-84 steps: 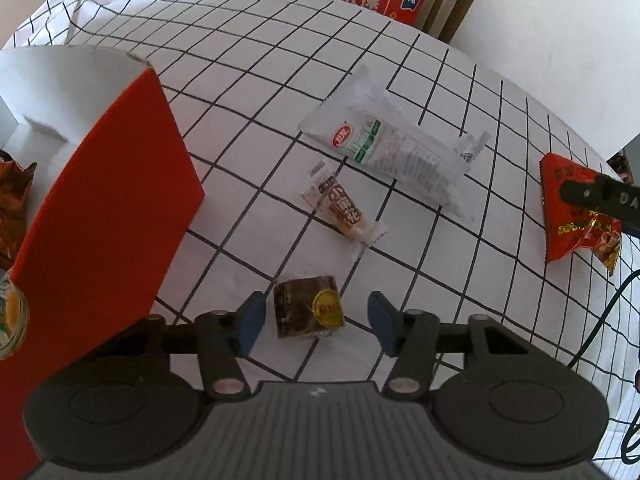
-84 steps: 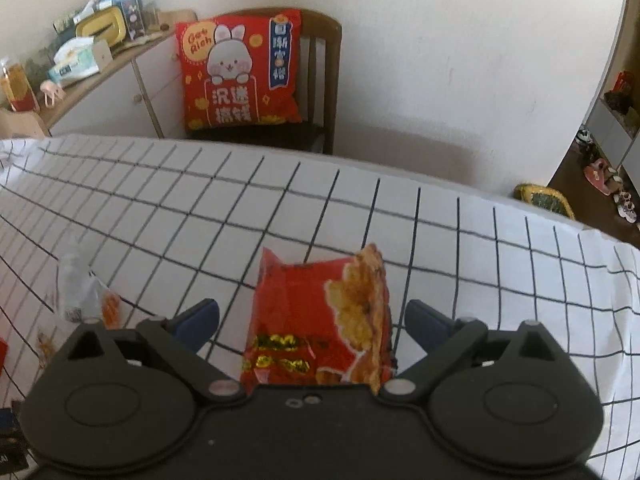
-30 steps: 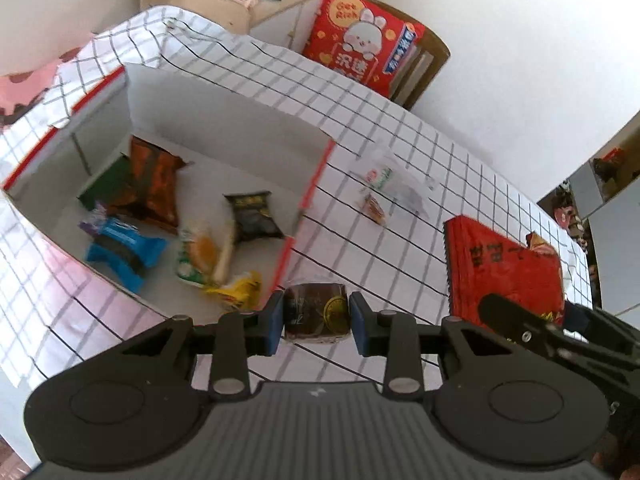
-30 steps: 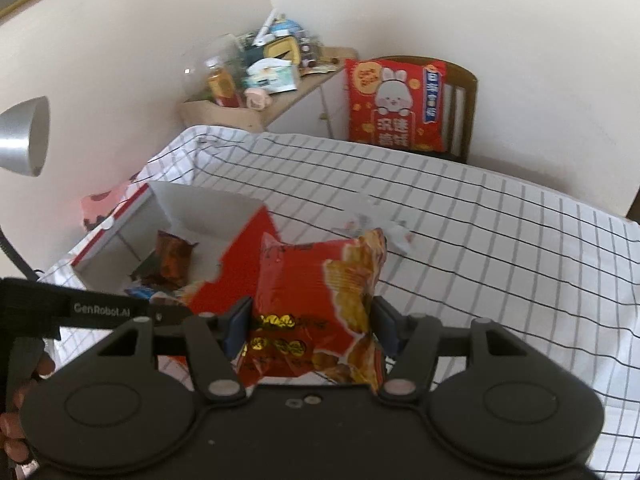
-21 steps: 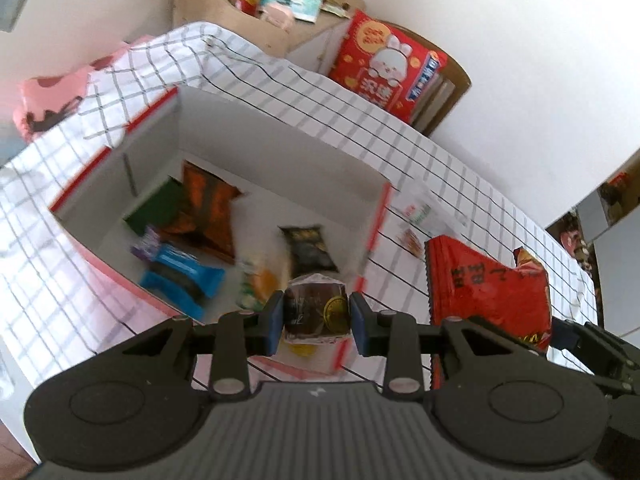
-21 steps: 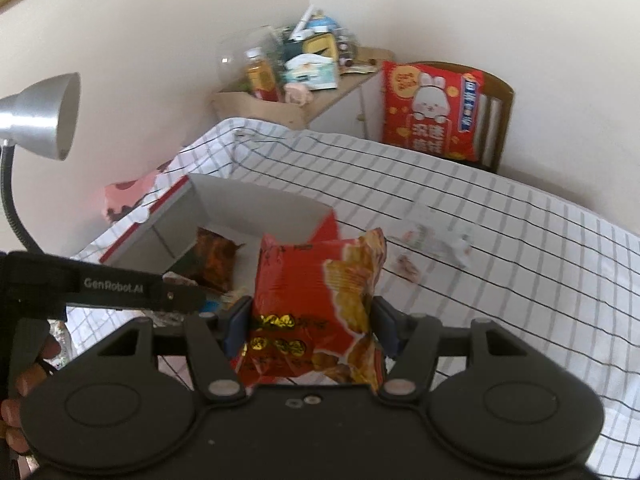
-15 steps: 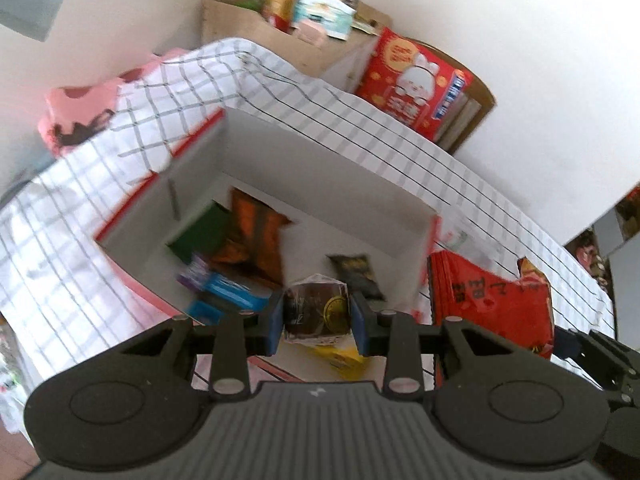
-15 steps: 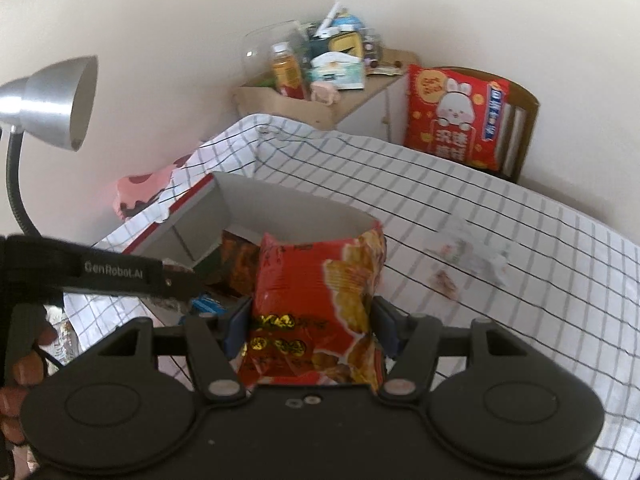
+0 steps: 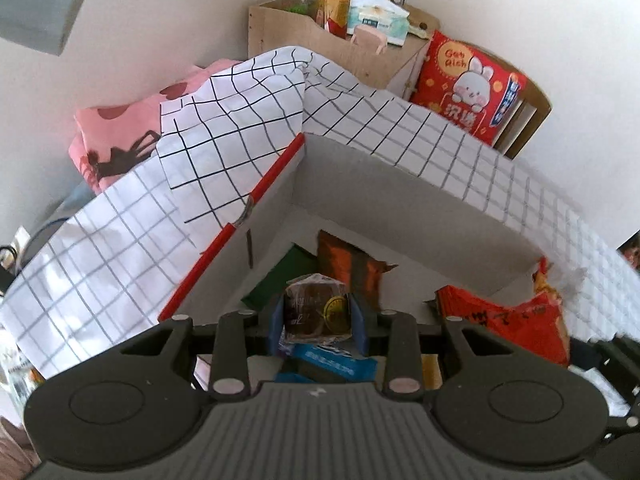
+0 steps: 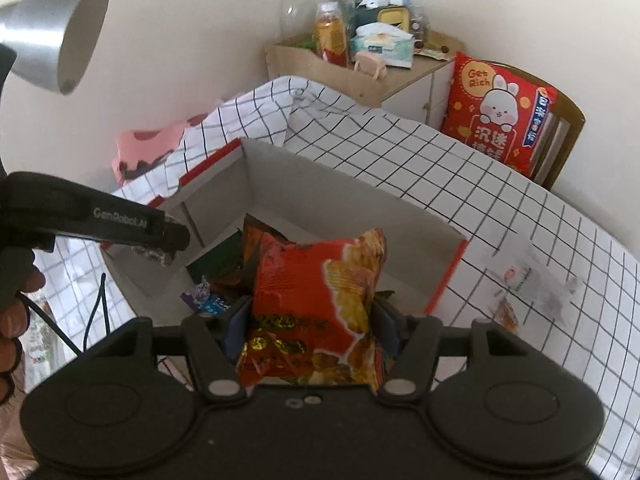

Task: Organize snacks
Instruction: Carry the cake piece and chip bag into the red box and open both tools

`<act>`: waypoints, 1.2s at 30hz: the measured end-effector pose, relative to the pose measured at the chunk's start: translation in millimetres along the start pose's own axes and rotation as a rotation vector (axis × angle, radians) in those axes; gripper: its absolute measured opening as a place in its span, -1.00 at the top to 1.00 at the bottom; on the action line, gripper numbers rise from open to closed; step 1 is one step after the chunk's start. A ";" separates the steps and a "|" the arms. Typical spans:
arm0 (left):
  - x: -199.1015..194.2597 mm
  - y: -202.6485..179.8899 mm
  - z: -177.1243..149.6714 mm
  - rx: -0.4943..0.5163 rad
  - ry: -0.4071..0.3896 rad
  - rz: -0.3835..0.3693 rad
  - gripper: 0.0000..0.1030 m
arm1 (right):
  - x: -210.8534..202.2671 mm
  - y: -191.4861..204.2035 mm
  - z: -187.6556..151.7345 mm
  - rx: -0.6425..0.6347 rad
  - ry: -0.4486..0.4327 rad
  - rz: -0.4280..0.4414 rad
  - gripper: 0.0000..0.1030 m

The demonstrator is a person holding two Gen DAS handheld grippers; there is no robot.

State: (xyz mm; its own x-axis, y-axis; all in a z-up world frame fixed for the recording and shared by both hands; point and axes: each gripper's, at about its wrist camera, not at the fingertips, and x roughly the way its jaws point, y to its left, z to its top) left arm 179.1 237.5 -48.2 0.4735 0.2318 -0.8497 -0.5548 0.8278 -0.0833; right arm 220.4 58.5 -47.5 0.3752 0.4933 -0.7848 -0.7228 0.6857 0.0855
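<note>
Left wrist view: left tool (image 9: 318, 322) clamped on a small brown cake packet (image 9: 316, 310), hanging over the open box (image 9: 420, 196), ready for dropping. Right wrist view: right tool (image 10: 310, 330) pinching a red chip bag (image 10: 320, 300) by its lower half, also poised above the box (image 10: 348, 196), just inside the near red-edged corner. Inside already: an orange-brown packet (image 9: 344, 260), a dark green packet (image 9: 286, 276), a blue wrapper (image 9: 332, 364) and a few more pieces too hidden to name. Out on the checked table (image 10: 460, 168): a clear white pouch (image 10: 528, 276) and a small wrapped bar (image 10: 506, 314) beside it, well apart from the box. By the look of it, well over halfway — two items about to go in, two waiting outside. Plenty of bare white floor toward the far wall of the box, so room for both drops. Worth watching: tall cardboard walls on every side, the red rim (image 9: 276, 168) close on the left, and both tools crowded over the same opening, chip bag showing just beside the left tool's right finger. Safest bet probably one release at a time, straight lift out after.
</note>
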 end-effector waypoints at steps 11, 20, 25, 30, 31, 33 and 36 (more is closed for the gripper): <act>42.7 -6.1 -9.8 0.038 0.087 0.015 0.34 | 33.9 9.8 -0.6 -0.049 0.061 0.009 -0.24; 54.0 -10.4 -18.7 0.028 0.121 0.001 0.34 | 41.5 11.1 -4.7 -0.052 0.084 0.018 -0.36; 51.4 -10.9 -20.1 0.021 0.112 -0.018 0.10 | 36.3 9.7 -6.1 -0.046 0.068 0.037 -0.57; 42.6 -9.6 -19.9 0.016 0.085 -0.024 -0.20 | 27.6 7.2 -7.2 -0.027 0.049 0.049 -0.69; 40.5 -8.7 -20.2 0.013 0.081 -0.028 -0.20 | 25.7 6.2 -7.6 -0.021 0.046 0.052 -0.70; 36.7 -7.2 -21.0 0.013 0.073 -0.028 -0.20 | 21.3 3.7 -8.4 -0.011 0.041 0.057 -0.72; 29.9 -5.2 -22.5 0.013 0.056 -0.029 -0.28 | 13.7 0.7 -9.7 -0.001 0.026 0.057 -0.76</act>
State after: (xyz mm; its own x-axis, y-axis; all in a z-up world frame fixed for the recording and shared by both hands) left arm 180.8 228.7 -84.9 0.4496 0.1789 -0.8751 -0.5323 0.8404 -0.1017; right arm 219.4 60.6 -64.2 0.3183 0.5178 -0.7941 -0.7433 0.6562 0.1299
